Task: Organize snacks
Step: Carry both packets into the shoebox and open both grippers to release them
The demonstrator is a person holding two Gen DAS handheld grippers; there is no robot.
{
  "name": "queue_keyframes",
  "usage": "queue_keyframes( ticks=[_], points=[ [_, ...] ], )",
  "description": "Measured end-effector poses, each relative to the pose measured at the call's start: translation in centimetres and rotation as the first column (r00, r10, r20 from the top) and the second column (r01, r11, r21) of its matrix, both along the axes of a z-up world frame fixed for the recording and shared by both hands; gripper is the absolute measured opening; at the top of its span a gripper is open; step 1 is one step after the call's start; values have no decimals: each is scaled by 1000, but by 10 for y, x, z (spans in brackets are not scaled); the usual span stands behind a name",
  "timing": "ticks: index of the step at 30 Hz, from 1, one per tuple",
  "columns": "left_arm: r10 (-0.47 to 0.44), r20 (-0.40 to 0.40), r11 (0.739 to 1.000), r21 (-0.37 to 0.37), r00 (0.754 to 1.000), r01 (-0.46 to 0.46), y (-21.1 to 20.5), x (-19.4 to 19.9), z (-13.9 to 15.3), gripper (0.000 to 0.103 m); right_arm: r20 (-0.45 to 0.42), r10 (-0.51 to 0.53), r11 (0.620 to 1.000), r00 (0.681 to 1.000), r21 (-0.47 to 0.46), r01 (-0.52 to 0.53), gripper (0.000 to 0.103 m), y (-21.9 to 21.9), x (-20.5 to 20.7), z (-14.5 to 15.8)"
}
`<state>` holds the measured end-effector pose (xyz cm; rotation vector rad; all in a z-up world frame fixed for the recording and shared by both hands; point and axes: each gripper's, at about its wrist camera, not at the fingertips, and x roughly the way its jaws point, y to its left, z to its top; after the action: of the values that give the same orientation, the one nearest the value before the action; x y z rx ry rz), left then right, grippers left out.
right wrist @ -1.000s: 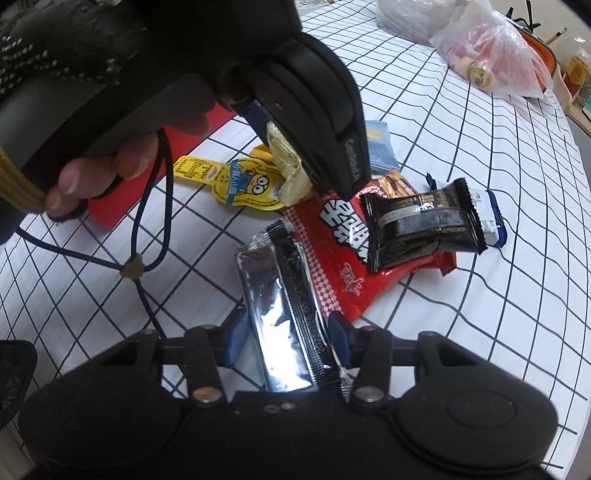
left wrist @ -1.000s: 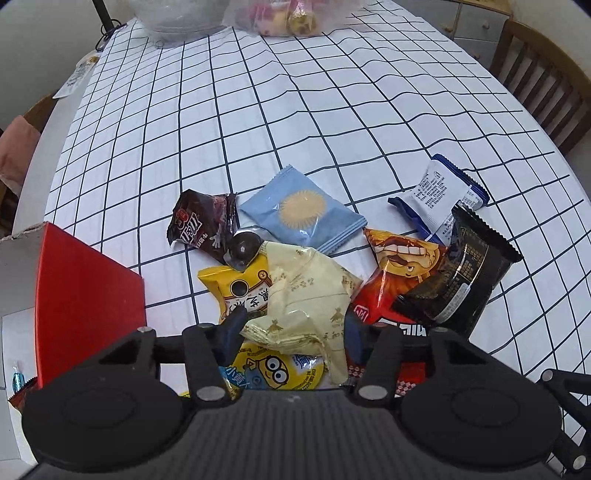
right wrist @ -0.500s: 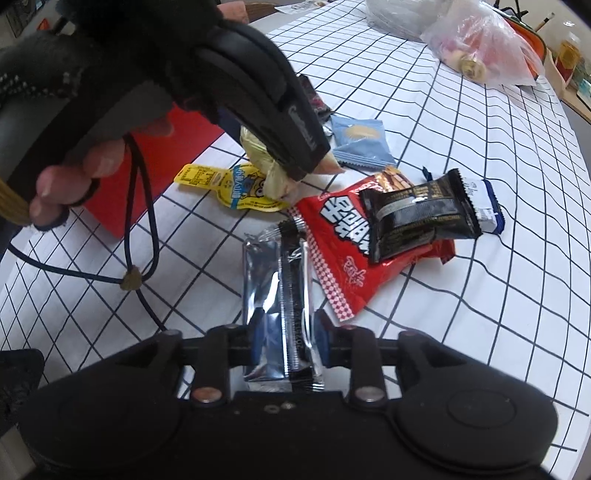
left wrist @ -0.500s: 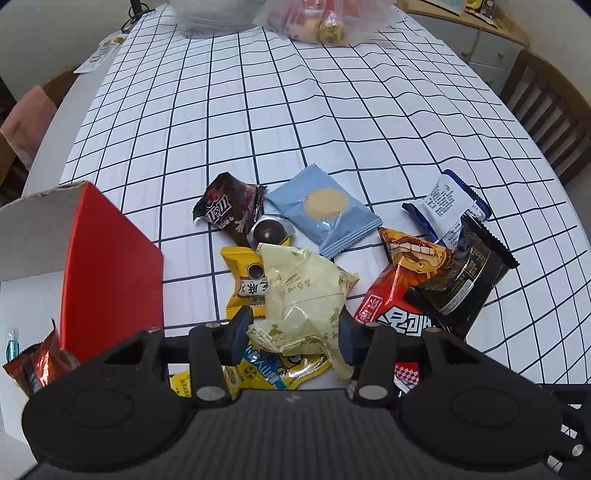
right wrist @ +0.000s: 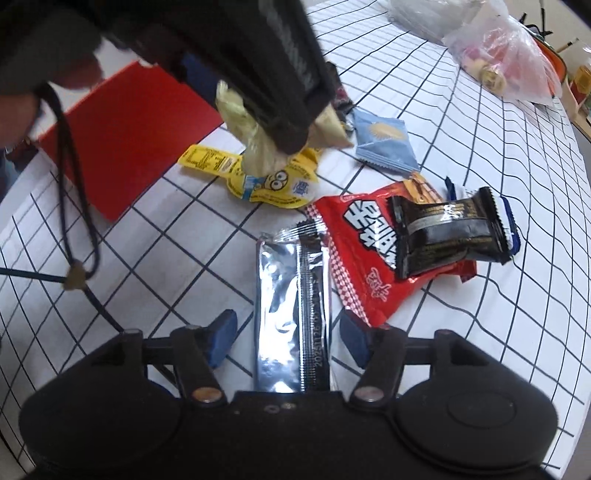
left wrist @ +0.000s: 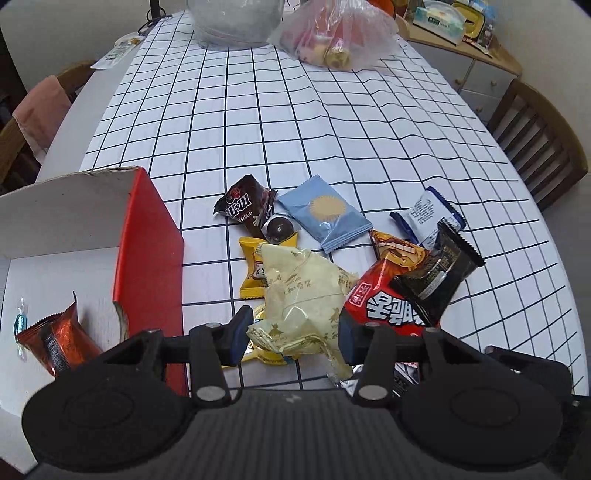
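Left gripper [left wrist: 293,334]: closed on one pale yellow wrapper [left wrist: 299,291], lifted above the pile; the right wrist view shows this wrapper hanging under the black gripper body.
Right gripper [right wrist: 286,334]: its two blue pads stand wide, one on each side of one silver packet [right wrist: 291,314], and do not touch it; the packet lies flat on the worktop [left wrist: 258,122].
Box: one red box [left wrist: 147,254] with white inside, at the near left edge of the worktop. It holds two things: one orange-brown snack bag [left wrist: 55,339] and one small blue-wrapped candy [left wrist: 20,325].
Snack pile: beside the box, toward the near edge of the worktop. One dark brown chocolate bag [left wrist: 245,208], one round dark biscuit pack [left wrist: 279,229], one light blue packet [left wrist: 325,212], one yellow packet [left wrist: 253,269], one yellow cartoon pouch [right wrist: 273,181], one big red bag [right wrist: 365,251], one black packet [right wrist: 450,230] lying on top of the red bag, one white and blue packet [left wrist: 426,216].
Far edge of the worktop: two plastic bags, one clear bag [left wrist: 232,22] and one pinkish bag [left wrist: 332,37] with things inside.
Chairs: two wooden chairs, one chair [left wrist: 539,136] at the right side and another chair [left wrist: 22,129] at the left side with a pink cloth over it.
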<state>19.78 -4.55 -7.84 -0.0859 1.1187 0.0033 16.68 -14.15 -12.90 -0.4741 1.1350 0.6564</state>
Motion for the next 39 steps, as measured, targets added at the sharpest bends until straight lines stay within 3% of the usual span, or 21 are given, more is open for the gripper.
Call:
queue_keyframes(
  ticks=[4, 10, 25, 39],
  points=[
    [-3, 10, 1000, -18, 1000, 4, 1, -8, 7, 46, -8, -8, 1000, 1000, -7, 8, 42, 2, 0, -2],
    [8, 23, 999, -37, 1000, -7, 9, -21, 17, 46, -19, -41, 999, 999, 33, 41, 41, -2, -5, 3],
    [35, 133, 997, -76, 990, -25, 45, -68, 76, 46, -13, -225, 938, 974, 269, 220, 42, -22, -24, 97],
    [133, 182, 991, -43, 974, -127, 121, -102, 96, 46, -5, -223, 922, 975, 324, 212, 42, 47, -21, 136]
  ],
)
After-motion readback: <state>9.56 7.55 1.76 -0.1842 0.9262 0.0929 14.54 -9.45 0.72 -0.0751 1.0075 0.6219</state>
